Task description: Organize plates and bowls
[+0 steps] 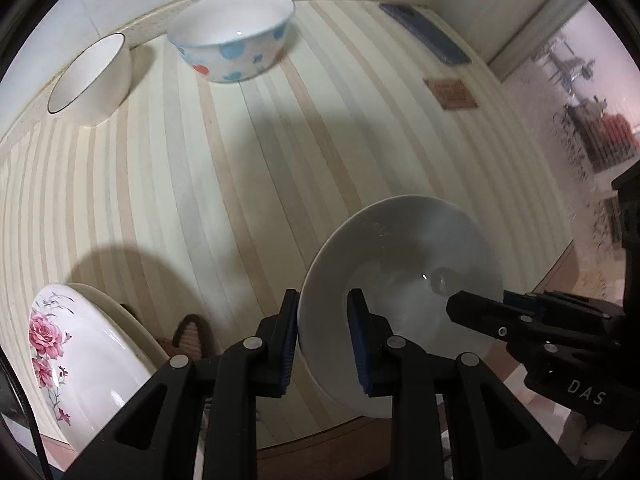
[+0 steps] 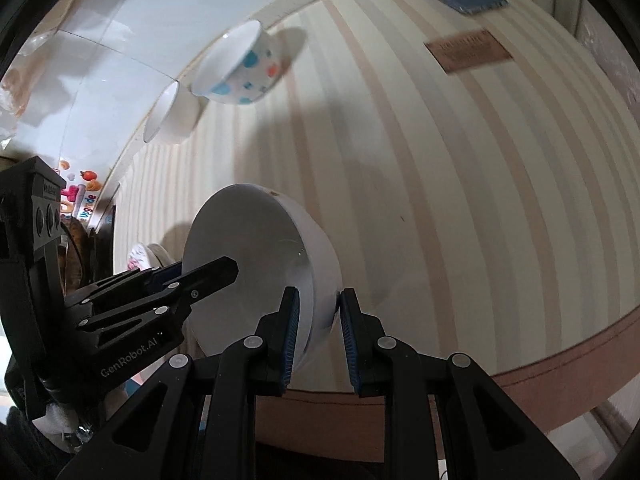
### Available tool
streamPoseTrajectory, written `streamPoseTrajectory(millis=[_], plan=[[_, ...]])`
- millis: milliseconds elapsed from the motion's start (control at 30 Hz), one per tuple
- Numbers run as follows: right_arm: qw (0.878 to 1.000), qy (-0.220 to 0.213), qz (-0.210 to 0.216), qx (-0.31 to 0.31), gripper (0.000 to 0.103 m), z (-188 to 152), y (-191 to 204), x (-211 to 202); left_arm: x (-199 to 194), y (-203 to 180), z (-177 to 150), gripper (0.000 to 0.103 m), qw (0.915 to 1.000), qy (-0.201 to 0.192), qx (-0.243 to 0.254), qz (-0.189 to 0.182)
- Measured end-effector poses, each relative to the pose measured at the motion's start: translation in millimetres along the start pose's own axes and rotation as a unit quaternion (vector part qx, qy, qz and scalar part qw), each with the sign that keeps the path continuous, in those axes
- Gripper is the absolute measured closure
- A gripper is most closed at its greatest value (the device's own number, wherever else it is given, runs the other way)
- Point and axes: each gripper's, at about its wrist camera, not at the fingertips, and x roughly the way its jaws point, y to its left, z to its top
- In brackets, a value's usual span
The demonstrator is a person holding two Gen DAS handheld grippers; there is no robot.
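Now both grippers, left (image 1: 323,334) and right (image 2: 318,334), pinch opposite rims of plain white ceramic bowl (image 1: 400,264) near table edge (handover?). Next: one releases, nest into far polka-dot bowl (image 1: 236,34).

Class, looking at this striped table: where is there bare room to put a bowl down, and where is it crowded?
Free: the middle of the table, between the dotted bowl and the held white bowl. Crowded: the far edge, and near the rose plates.

White bowl (image 1: 400,264) between left claw (image 1: 323,340) fingers
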Motion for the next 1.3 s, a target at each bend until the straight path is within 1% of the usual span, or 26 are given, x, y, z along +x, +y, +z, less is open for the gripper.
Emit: streamPoseTrajectory(millis=[233,367,533,567,667,733,767,800,833,867,900,933,1000,1100,1167,1233,1300], plan=[[1.000,0.006,0.004,0.005,0.080,-3.4,-4.7,6.6,9.1,-4.3,-6.6,0.081,0.9998,0.013,0.003,0.012],[1.000,0.009,0.001,-0.001,0.080,-1.4,-5.5,5.1,12.4,-5.7,-6.3,0.081,0.9998,0.017,0.001,0.012],[1.000,0.023,0.000,-0.004,0.079,5.2,-2.2,10.9,12.4,-5.5,-4.3,0.081,0.9997,0.021,-0.004,0.010],[1.000,0.028,0.003,-0.003,0.077,6.3,-3.0,11.2,9.2,-4.1,-5.0,0.081,0.9998,0.020,-0.004,0.009],[0.999,0.048,0.020,0.006,0.077,12.2,-7.0,11.0,-14.5,0.3,-1.9,0.081,0.9999,0.001,-0.011,-0.004],[0.998,0.053,0.035,0.015,0.077,18.0,-12.4,0.2,-39.8,7.5,4.1,0.080,0.9995,-0.024,-0.021,-0.008],[0.997,0.052,0.044,0.020,0.077,22.4,-14.5,-6.4,-50.7,12.4,8.8,0.077,0.9989,-0.036,-0.029,-0.006],[0.997,0.046,0.054,0.026,0.075,31.1,-16.3,-17.5,-63.6,21.0,18.1,0.074,0.9978,-0.051,-0.041,-0.002],[0.997,0.039,0.060,0.030,0.067,38.3,-16.7,-24.9,-69.3,27.6,25.6,0.065,0.9970,-0.059,-0.050,0.001],[0.997,0.027,0.068,0.034,0.061,50.7,-16.0,-33.9,-75.2,38.2,37.5,0.059,0.9955,-0.070,-0.063,0.002],[0.996,0.017,0.078,0.035,0.048,62.7,-14.3,-39.5,-77.9,46.9,47.4,0.056,0.9943,-0.079,-0.071,0.005],[0.996,0.009,0.087,0.035,0.046,73.9,-11.4,-42.5,-78.1,58.2,60.1,0.054,0.9927,-0.087,-0.082,0.013],[0.994,-0.009,0.105,0.029,0.046,105.9,-0.5,-42.5,-71.3,83.2,87.0,0.054,0.9902,-0.090,-0.105,0.020],[0.995,-0.032,0.095,0.012,0.046,147.0,18.3,-29.6,-55.1,111.7,119.3,0.054,0.9874,-0.086,-0.132,0.019],[0.995,-0.032,0.090,0.007,0.046,178.4,32.1,-7.5,-38.9,129.0,139.8,0.054,0.9867,-0.076,-0.143,0.013],[0.996,-0.029,0.088,0.007,0.046,198.7,41.7,11.5,-23.8,139.0,157.8,0.054,0.9869,-0.066,-0.146,0.016],[0.997,-0.023,0.076,0.005,0.046,217.5,50.7,30.8,-9.4,147.4,170.5,0.054,0.9873,-0.055,-0.148,0.015]])
